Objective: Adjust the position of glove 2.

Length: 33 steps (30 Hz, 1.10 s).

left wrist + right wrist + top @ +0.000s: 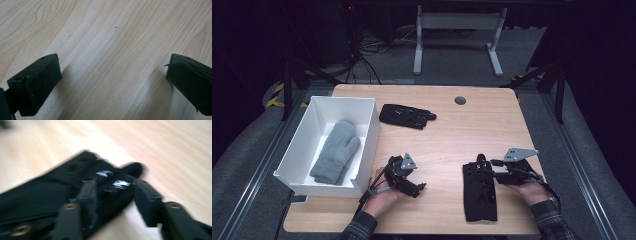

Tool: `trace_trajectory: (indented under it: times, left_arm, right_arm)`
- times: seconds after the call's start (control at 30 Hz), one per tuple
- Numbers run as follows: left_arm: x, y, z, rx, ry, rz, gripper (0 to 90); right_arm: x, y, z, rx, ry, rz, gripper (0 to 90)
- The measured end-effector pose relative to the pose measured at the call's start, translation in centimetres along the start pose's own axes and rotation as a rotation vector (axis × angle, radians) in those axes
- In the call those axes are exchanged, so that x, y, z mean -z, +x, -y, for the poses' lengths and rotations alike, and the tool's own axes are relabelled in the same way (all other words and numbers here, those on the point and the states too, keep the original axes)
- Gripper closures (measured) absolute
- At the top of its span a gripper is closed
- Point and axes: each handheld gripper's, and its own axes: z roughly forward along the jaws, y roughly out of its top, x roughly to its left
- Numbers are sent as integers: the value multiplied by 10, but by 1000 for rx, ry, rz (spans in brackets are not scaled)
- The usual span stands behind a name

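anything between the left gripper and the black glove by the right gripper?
Nothing: in the high view, bare wooden tabletop runs from the left gripper to the black glove.

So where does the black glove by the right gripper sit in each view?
High view: black glove lies lower right on the table, at the right gripper.
Left gripper view: not in it.
Right gripper view: glove spans left to centre, between the jaws.
Shared landmark: the pale wood table.
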Motion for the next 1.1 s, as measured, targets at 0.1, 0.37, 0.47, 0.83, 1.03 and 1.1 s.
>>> trace_trajectory:
  times: [0.1,0.37,0.47,0.83,1.03,1.1]
  left_arm:
    - [0,0,0,-2,-2,1,1]
    - [0,0,0,-2,-2,2,2]
    - [0,0,0,-2,-2,0,5]
    - [7,7,-9,16,3,-29,399]
    - [5,21,-21,61,12,-53,792]
    - [3,29,-27,108,16,-51,897]
  right_arm:
    - [-2,-13,8,-59,3,56,394]
    - [-4,-36,25,-169,-7,151,278]
    - [-7,-39,28,-170,2,167,240]
    - [-10,-45,32,-203,-9,147,167]
    - [-11,-45,32,-203,-9,146,165]
    - [-11,-45,32,-202,-9,145,165]
